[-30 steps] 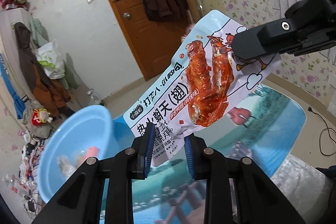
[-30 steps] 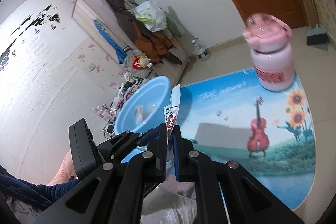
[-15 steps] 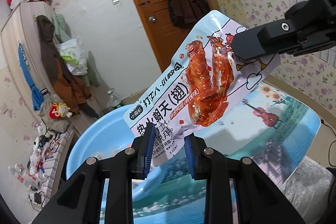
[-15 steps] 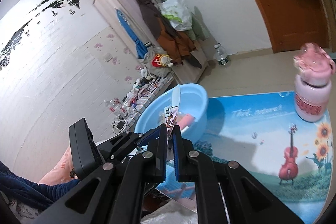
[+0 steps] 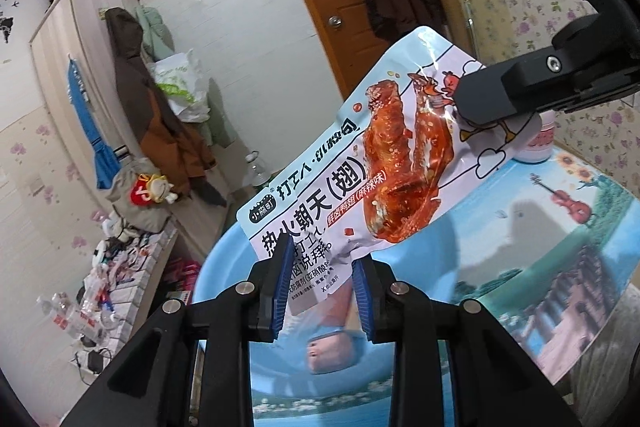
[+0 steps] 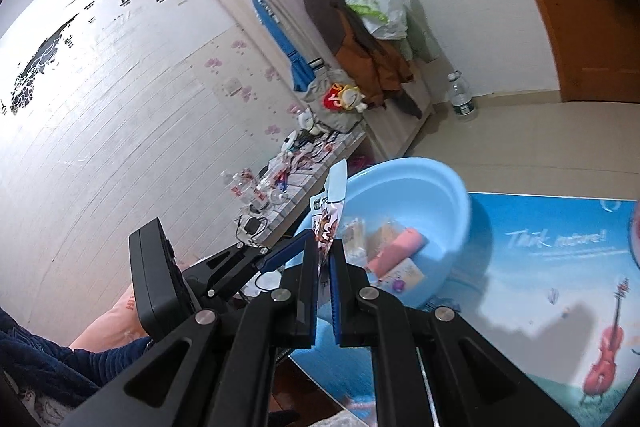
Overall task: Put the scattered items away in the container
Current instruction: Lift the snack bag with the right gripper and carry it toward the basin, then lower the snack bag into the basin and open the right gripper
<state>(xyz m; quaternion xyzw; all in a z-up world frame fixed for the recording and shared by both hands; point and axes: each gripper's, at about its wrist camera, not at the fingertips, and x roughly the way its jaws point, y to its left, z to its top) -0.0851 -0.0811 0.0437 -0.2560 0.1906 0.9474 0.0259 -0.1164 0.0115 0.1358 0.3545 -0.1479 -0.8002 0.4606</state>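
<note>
A snack packet (image 5: 384,163) printed with red chicken wings hangs stretched between both grippers. My left gripper (image 5: 320,267) is shut on its lower end, the blue pads (image 5: 280,283) narrowly apart with the foil bunched between them. My right gripper (image 6: 325,255) is shut on the packet (image 6: 332,211), seen edge-on there; in the left wrist view its black finger (image 5: 492,103) clamps the top corner. The light blue basin (image 6: 400,163) lies just beyond and below the packet. It holds a pink tube (image 6: 396,253) and some small wrappers. In the left wrist view the basin's rim (image 5: 224,263) shows beneath the packet.
The basin stands at the edge of a table mat (image 6: 540,267) printed with a violin. A pink bottle (image 5: 536,147) stands on the mat behind the packet. A person's dark sleeve (image 6: 40,347) is at lower left. A cluttered low shelf (image 6: 288,163) and a wardrobe lie beyond.
Both grippers have carried the packet sideways toward the basin, which now sits right under and ahead of it. The pink bottle has slid almost out of the right wrist view.
</note>
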